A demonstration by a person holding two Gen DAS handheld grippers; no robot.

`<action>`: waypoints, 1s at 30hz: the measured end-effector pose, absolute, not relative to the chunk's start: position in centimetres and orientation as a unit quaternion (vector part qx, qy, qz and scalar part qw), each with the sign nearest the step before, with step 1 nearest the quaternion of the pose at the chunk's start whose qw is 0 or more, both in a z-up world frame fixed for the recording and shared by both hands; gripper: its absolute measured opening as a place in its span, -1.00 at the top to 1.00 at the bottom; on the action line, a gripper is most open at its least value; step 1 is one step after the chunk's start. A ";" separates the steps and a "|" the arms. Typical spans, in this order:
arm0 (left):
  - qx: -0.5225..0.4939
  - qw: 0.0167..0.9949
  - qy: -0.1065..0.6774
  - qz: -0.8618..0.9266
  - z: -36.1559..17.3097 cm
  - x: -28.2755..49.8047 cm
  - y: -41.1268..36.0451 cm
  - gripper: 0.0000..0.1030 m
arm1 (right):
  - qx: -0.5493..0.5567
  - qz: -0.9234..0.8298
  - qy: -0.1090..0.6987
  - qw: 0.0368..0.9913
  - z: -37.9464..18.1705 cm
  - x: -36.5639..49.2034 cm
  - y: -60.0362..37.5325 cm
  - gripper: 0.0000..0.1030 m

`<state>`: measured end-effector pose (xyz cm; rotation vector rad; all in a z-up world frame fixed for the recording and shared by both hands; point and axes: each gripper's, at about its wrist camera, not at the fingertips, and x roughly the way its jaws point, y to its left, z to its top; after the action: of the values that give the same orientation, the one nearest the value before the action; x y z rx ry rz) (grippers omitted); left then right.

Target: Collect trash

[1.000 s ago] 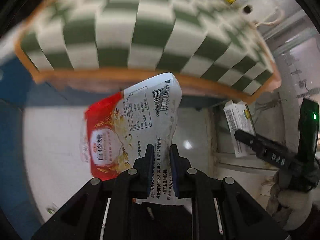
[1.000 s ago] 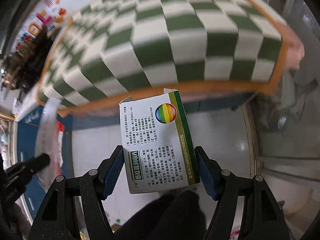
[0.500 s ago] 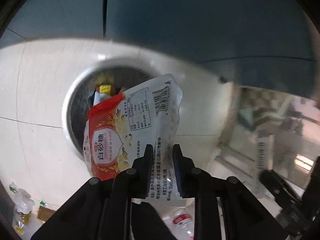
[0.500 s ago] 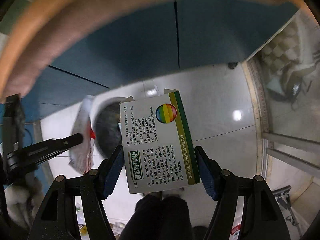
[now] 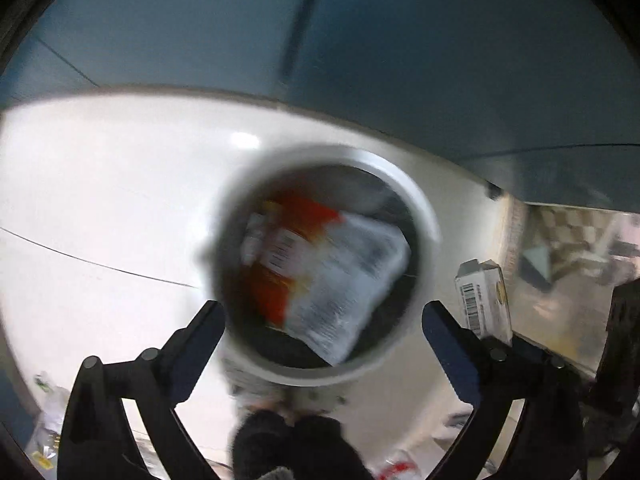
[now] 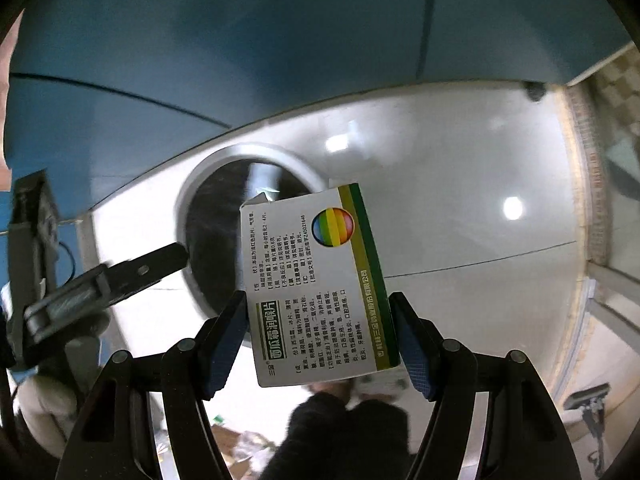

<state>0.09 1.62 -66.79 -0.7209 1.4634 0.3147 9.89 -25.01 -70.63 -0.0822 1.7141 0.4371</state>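
In the left wrist view my left gripper [image 5: 324,320] is open and empty above a round silver trash bin [image 5: 424,216]. A red and white sugar bag [image 5: 332,272] is blurred inside the bin's mouth. In the right wrist view my right gripper [image 6: 320,336] is shut on a white medicine box [image 6: 316,288] with a green edge and a rainbow circle, held above the floor just right of the bin [image 6: 240,156]. The box also shows at the right of the left wrist view [image 5: 484,300]. The left gripper's finger [image 6: 148,266] reaches over the bin's left rim.
The bin stands on a glossy white tiled floor [image 6: 460,184] in front of a blue cabinet [image 6: 240,40]. Loose scraps lie on the floor at the lower left [image 5: 44,420]. A dark-sleeved arm [image 6: 344,436] shows at the bottom.
My left gripper has opened and the sugar bag has dropped from it into the bin. Both grippers swung from the checkered table down over the bin. The right still holds the box.
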 end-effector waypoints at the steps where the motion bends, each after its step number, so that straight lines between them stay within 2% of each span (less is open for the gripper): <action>1: -0.301 0.683 0.646 0.157 -66.3 -0.4 2.0 -0.95 | -0.034 0.194 0.754 0.627 -71.2 9.7 -24.3 -0.41; 3: -0.265 0.698 0.638 0.189 -65.3 -1.3 2.4 -0.95 | -0.031 0.202 0.768 0.607 -73.0 9.4 -22.7 -0.55; 4: -0.247 0.703 0.635 0.204 -64.9 -1.7 2.4 -0.95 | -0.034 0.201 0.770 0.604 -73.6 9.3 -22.3 -0.85; 5: -0.232 0.707 0.632 0.216 -64.6 -2.1 2.5 -0.95 | -0.040 0.200 0.771 0.604 -74.0 9.1 -21.8 -0.98; 9: -0.227 0.712 0.624 0.230 -62.9 -3.4 2.1 -0.96 | -0.070 0.188 0.757 0.622 -73.7 8.2 -21.6 -1.00; 18: -0.218 0.713 0.621 0.242 -58.5 -4.9 -1.7 -0.95 | -0.168 0.159 0.697 0.679 -68.0 6.8 -23.2 -1.00; 26: -0.224 0.714 0.620 0.237 -51.5 -6.3 -4.4 -0.95 | -0.178 0.171 0.667 0.703 -58.8 5.3 -23.9 -1.00; 30: -0.219 0.722 0.614 0.233 -45.3 -7.3 -6.2 -0.95 | -0.178 0.179 0.654 0.713 -52.7 3.9 -24.2 -1.00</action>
<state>-7.31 -6.24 -45.25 -0.4848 1.3559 0.5144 3.94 -24.18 -52.67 -0.3935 1.4490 0.3971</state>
